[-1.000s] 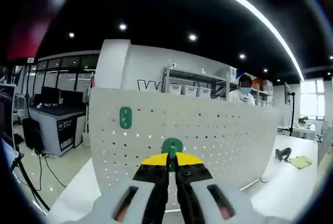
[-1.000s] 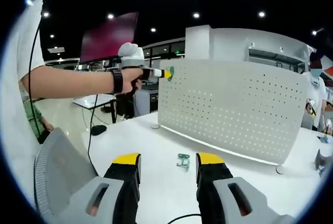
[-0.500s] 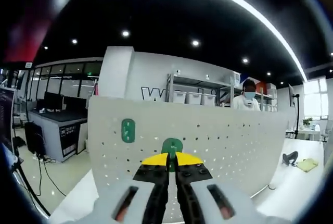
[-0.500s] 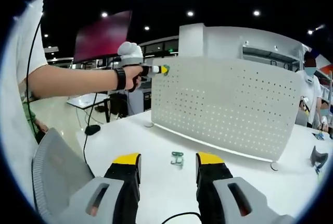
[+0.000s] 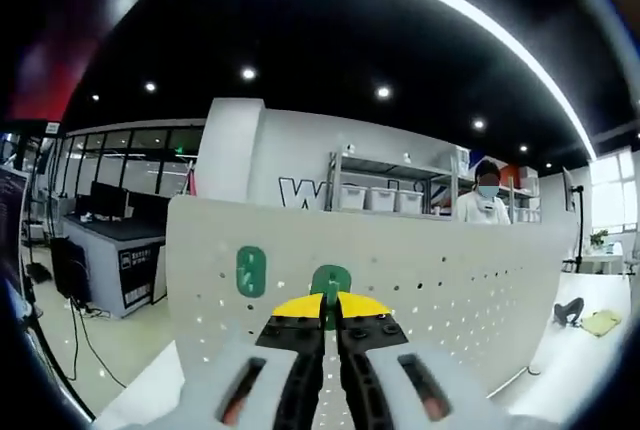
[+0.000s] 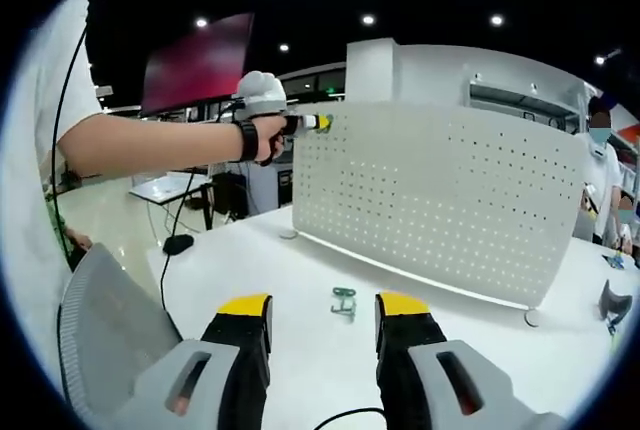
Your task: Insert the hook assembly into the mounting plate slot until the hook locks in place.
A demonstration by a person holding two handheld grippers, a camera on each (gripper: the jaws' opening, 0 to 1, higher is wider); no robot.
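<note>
The left claw [image 5: 325, 307] was clenched on a green hook [image 5: 330, 281], held level at the perforated mounting plate [image 5: 430, 270] for insertion. The right claw [image 6: 322, 312] hung released over the bench [image 6: 250, 270], a spare hook [image 6: 344, 301] lying ahead.

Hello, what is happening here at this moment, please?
A person is fitting green hooks onto a white pegboard that stands on a table. The left gripper is shut on a green hook and holds it at the board's upper corner, next to a hook already mounted. The right gripper is open above the table, with another hook lying between its jaws and the board.
</note>
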